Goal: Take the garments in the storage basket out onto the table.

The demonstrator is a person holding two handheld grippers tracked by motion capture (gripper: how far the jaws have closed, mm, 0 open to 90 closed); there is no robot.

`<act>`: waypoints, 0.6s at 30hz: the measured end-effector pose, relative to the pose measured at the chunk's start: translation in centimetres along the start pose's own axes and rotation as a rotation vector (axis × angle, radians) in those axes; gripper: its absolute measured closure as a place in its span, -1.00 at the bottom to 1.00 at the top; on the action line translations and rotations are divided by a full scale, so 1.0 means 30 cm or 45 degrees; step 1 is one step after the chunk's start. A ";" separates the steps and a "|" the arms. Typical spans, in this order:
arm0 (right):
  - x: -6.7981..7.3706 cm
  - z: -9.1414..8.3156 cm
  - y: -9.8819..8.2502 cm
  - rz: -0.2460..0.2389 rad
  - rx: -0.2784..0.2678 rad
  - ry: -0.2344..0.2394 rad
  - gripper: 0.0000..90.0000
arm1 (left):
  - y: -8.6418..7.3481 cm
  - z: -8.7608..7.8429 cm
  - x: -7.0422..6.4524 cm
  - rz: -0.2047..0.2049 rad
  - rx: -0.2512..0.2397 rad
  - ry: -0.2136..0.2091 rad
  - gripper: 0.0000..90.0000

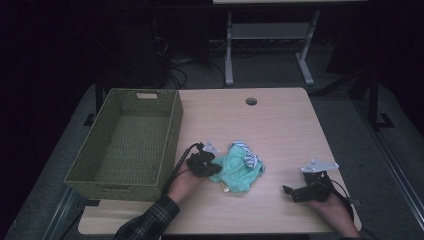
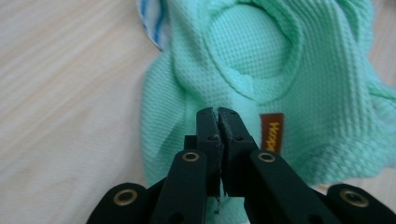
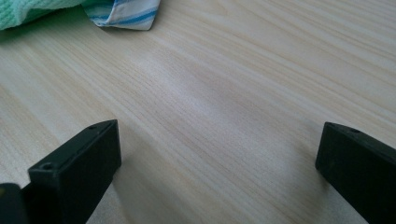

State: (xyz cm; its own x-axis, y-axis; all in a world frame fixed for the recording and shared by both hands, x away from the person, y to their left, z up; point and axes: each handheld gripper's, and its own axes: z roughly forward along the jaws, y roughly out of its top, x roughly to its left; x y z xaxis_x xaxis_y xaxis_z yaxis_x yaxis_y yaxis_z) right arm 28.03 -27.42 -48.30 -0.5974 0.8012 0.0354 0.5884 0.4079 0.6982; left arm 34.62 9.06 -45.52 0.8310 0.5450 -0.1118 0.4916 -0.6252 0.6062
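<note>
One mint-green waffle-knit garment (image 2: pixel 299 84) lies crumpled at the middle of the wooden surface (image 1: pixel 280 125), a striped blue-and-white cloth (image 3: pixel 123 13) partly hidden beneath it. The left gripper (image 2: pixel 218 114) is clenched on the garment's near edge; the right gripper (image 1: pixel 295 192) rests released, well apart. One green woven basket (image 1: pixel 125 145) stands at left. The orange label (image 2: pixel 272 132) is unreadable.
</note>
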 end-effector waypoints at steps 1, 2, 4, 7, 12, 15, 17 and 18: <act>0.000 0.000 0.000 0.000 0.000 0.000 -1.00 | -0.003 0.001 -0.006 0.002 0.003 -0.011 0.94; 0.000 0.000 0.000 0.000 0.000 0.000 -1.00 | -0.005 0.002 -0.011 0.000 0.002 -0.020 0.93; 0.000 0.000 0.000 0.000 0.000 0.000 -1.00 | -0.009 0.004 -0.026 -0.006 -0.006 -0.040 0.93; 0.000 0.000 0.000 0.000 0.000 0.000 -1.00 | -0.010 0.006 -0.047 0.024 0.004 -0.074 0.93; 0.000 0.000 0.000 0.000 0.000 0.000 -1.00 | -0.004 0.014 -0.086 0.060 0.005 -0.102 0.88; 0.000 0.000 0.000 0.000 0.000 0.000 -1.00 | -0.006 -0.002 -0.090 0.077 -0.011 -0.072 0.75; 0.000 0.000 0.000 0.000 0.000 0.000 -1.00 | -0.013 -0.017 -0.087 0.067 -0.030 -0.054 0.64; 0.000 0.000 0.000 0.000 0.000 0.000 -1.00 | -0.016 -0.024 -0.083 0.076 -0.022 -0.049 0.58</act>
State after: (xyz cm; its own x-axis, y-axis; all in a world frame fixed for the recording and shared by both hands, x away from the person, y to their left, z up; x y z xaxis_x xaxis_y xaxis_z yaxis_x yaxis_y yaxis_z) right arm 28.03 -27.42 -48.29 -0.5974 0.8012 0.0352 0.5885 0.4082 0.6980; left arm 32.13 8.40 -44.98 0.8681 0.4851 -0.1051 0.4368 -0.6460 0.6260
